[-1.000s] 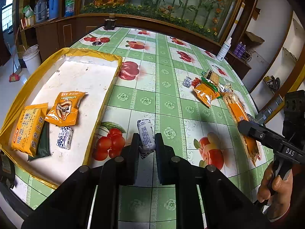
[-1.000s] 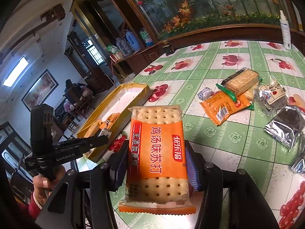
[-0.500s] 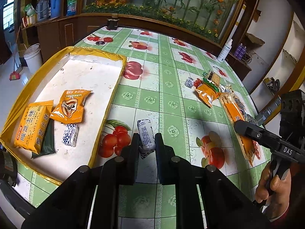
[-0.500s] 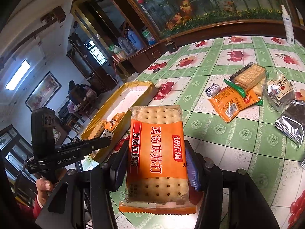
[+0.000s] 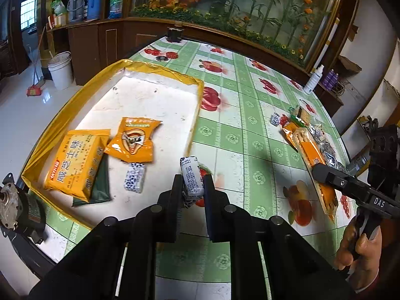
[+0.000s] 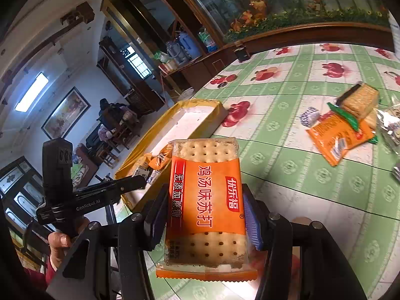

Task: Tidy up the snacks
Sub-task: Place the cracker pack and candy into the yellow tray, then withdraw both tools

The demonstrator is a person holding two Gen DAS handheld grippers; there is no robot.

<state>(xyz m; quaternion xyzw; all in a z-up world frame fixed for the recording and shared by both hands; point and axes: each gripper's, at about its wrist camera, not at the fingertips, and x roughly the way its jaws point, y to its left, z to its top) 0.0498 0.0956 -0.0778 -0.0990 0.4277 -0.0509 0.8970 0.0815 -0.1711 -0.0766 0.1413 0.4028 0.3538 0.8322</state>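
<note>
Two tools, both loaded. Left tool [image 5: 191, 187] pinches a small white-blue candy pack [image 5: 191, 175] narrow between its jaws, above the desk [image 5: 250, 155] just beside the yellow tray's [image 5: 75, 105] right rim. Right tool [image 6: 203, 222] clamps an orange cracker pack [image 6: 206, 200] flat between its pads, over the desk. Tray holds two orange packs [image 5: 132, 142], a green one, one small candy. Farther off on the desk sits a loose snack pile [image 6: 350, 125].

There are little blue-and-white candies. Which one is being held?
The blue-and-white candy pinched in the left gripper. The other two lie loose: one in the yellow tray beside the orange packet, one far off on the table by the snack pile.
</note>
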